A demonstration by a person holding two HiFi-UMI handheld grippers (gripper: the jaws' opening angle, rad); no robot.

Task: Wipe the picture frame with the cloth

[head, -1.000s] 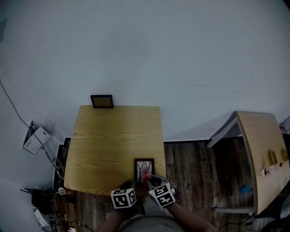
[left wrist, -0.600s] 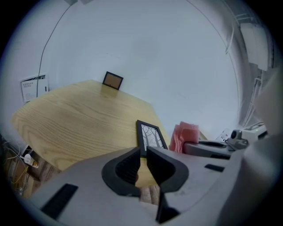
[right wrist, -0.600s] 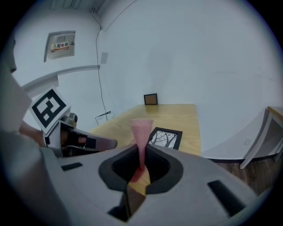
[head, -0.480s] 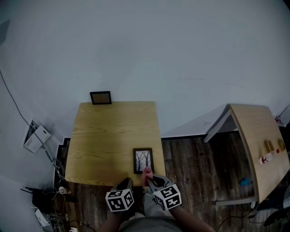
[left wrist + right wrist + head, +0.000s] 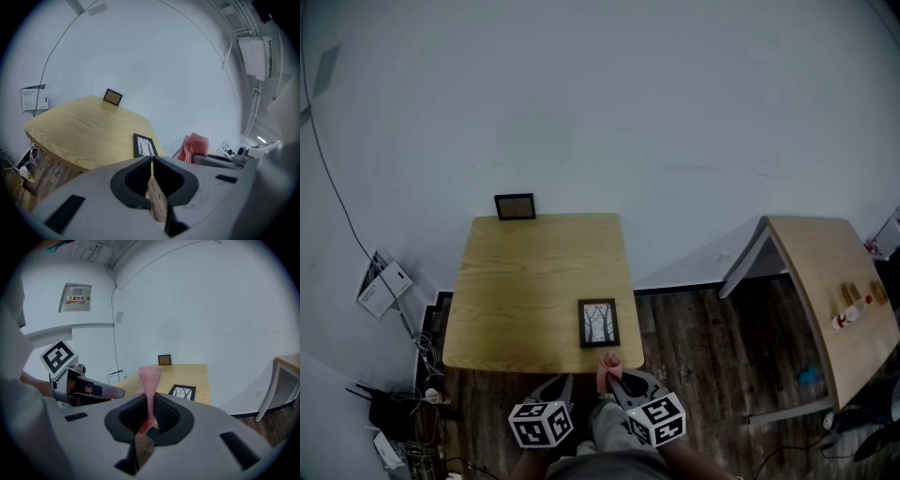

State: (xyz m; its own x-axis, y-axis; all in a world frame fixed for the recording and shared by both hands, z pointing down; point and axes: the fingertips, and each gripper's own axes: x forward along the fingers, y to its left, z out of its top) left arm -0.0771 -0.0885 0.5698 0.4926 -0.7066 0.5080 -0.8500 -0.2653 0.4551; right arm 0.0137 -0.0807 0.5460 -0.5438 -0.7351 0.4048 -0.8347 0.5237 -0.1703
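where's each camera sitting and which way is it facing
Head view: on the person's head, facing steeply down at the table and picture frame; left gripper and right gripper at the bottom.
Left gripper view: on the left gripper, looking along its jaws, which have just closed on nothing, across the table; right gripper at right.
Right gripper view: on the right gripper, looking along jaws shut on the pink cloth toward the wall; left gripper at left.
Shared: all three show the picture frame.
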